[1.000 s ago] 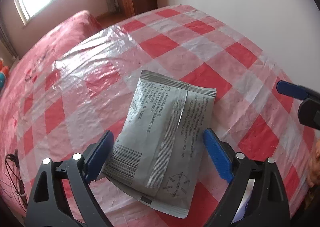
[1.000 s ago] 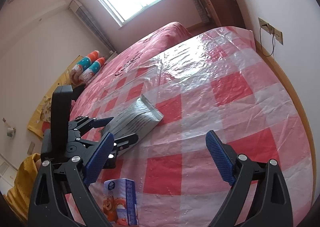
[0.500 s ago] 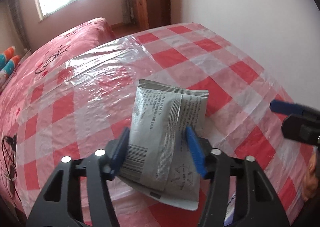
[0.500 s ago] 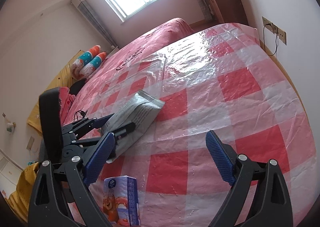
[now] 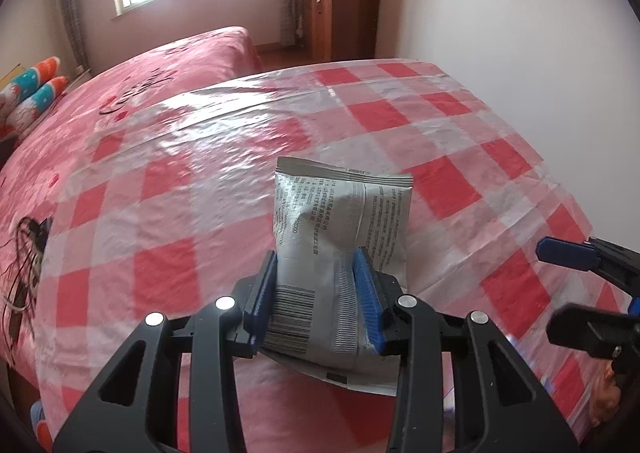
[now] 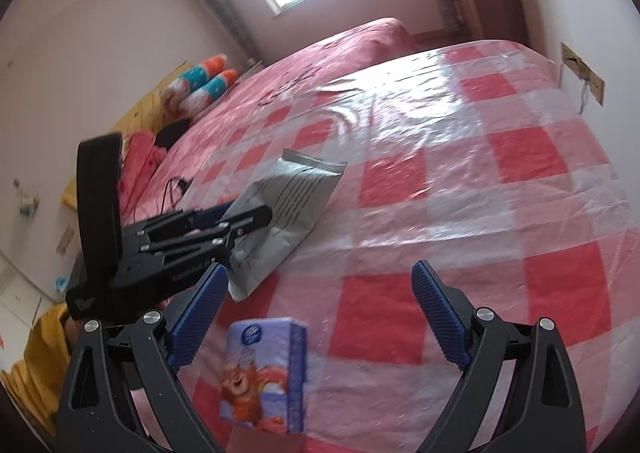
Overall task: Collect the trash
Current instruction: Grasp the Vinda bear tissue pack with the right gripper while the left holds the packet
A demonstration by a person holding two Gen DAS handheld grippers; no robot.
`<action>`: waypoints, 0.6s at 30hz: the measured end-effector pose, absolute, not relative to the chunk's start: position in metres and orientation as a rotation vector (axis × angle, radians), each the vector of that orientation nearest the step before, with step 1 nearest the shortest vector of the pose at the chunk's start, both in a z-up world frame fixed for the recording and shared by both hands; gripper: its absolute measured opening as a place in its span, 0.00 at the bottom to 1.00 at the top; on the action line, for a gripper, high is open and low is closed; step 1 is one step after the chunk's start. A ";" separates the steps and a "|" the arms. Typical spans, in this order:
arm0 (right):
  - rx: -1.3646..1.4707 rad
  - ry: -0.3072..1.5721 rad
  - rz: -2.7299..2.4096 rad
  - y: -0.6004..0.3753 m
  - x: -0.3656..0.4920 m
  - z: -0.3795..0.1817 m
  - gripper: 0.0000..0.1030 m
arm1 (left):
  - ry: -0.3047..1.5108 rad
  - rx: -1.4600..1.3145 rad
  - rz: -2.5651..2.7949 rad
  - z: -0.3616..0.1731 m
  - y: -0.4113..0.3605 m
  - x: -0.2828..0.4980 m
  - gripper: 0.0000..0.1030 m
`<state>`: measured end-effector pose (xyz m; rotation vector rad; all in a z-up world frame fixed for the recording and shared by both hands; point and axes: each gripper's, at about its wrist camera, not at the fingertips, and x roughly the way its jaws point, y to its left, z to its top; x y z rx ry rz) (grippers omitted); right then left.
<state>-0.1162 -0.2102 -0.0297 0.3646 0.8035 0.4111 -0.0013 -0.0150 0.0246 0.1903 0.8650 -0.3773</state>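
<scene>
A grey foil snack packet (image 5: pixel 344 221) with a barcode is pinched between the blue pads of my left gripper (image 5: pixel 316 285), which is shut on its lower half and holds it lifted off the red-and-white checked table cover (image 5: pixel 168 189). In the right wrist view the same packet (image 6: pixel 288 197) sticks out of the left gripper (image 6: pixel 240 219). My right gripper (image 6: pixel 316 317) is open and empty, low over the table. A small purple carton (image 6: pixel 266 373) with a cartoon bear stands just below and between its fingers.
A bed with a pink cover (image 5: pixel 132 69) lies beyond the table, with striped pillows (image 6: pixel 204 87) at its head. A wooden cabinet (image 5: pixel 340 1) stands by the far wall. A wall socket with a cable (image 6: pixel 584 77) is at the table's right edge.
My left gripper closed on the grey packet and lifted it, tilting upward. My right gripper stayed open and came closer to the purple carton.
</scene>
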 end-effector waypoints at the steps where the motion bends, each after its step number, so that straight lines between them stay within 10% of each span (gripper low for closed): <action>1: 0.356 0.809 0.422 -0.207 -0.117 -0.030 0.89 | 0.867 0.185 -0.369 0.024 -0.010 -0.002 0.39; 9: 0.235 0.863 0.495 -0.171 -0.132 -0.037 0.89 | 0.865 0.186 -0.312 0.026 0.023 -0.018 0.42; 18: 0.174 0.887 0.464 -0.161 -0.136 -0.042 0.89 | 0.865 0.377 -0.388 0.012 0.002 -0.033 0.76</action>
